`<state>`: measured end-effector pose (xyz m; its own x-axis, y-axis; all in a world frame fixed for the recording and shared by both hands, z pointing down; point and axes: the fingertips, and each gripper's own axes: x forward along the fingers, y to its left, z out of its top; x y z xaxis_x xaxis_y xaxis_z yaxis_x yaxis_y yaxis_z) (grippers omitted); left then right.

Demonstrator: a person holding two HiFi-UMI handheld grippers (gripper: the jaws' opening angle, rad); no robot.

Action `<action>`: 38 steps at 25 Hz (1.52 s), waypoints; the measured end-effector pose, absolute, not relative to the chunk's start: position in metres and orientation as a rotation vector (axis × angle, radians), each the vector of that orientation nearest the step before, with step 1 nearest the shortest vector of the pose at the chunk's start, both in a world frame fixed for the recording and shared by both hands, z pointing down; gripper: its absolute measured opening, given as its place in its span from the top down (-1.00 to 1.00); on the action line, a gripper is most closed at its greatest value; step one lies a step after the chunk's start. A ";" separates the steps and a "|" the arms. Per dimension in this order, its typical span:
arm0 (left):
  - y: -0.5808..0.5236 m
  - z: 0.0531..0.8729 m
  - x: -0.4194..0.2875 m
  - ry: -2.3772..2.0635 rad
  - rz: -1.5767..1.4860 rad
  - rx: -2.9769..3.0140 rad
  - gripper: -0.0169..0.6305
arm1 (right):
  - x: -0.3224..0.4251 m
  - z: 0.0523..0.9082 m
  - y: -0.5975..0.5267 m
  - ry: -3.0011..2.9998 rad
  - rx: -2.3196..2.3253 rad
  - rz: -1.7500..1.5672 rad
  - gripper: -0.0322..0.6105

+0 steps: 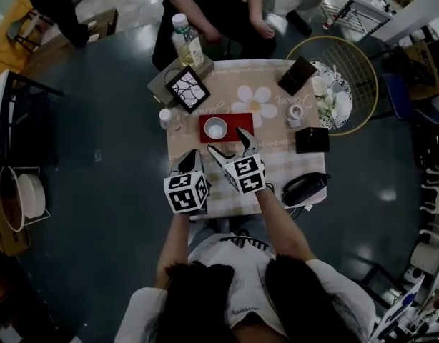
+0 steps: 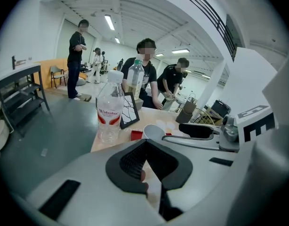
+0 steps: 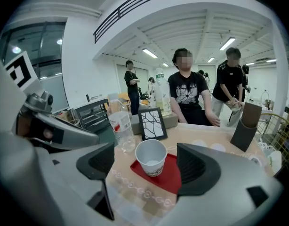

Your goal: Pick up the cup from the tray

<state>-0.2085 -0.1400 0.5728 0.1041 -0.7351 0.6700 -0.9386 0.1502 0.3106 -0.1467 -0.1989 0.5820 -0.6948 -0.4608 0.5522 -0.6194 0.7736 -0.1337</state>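
A white paper cup [image 1: 215, 128] stands upright on a small red tray [image 1: 237, 122] in the middle of the patterned table. My right gripper [image 1: 232, 147] hovers just in front of the tray, jaws open wide. In the right gripper view the cup [image 3: 151, 157] stands on the tray [image 3: 169, 175] ahead of the gripper [image 3: 144, 166], between the lines of the two pads and apart from both. My left gripper [image 1: 187, 164] sits to the left near the table's front edge. In the left gripper view its gripper [image 2: 147, 173] has its pads together with nothing held, and the cup [image 2: 154, 132] shows beyond.
A small water bottle [image 1: 165, 118] and a framed picture [image 1: 189, 88] stand left of the tray. A larger bottle [image 1: 185, 40] is at the back. A black box [image 1: 312, 139], a dark holder [image 1: 297, 75] and a wire basket [image 1: 348, 70] are to the right. A person [image 3: 188, 95] sits across.
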 end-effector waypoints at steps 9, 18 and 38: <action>-0.159 0.595 -0.216 -1.655 0.387 1.590 0.92 | -0.174 0.624 -0.226 -2.438 0.765 0.461 -0.41; -0.165 0.607 -0.221 -1.630 0.392 1.568 0.92 | -0.189 0.648 -0.241 -2.379 0.734 0.420 -0.40; -0.175 0.601 -0.207 -1.597 0.372 1.625 0.92 | -0.158 0.626 -0.248 -2.359 0.790 0.393 -0.16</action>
<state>-0.2068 -0.1755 0.6006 0.1558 -0.6952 0.7018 -0.9337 0.1282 0.3342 -0.1577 -0.2481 0.6263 -0.6337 -0.4411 0.6355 -0.6233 0.7778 -0.0816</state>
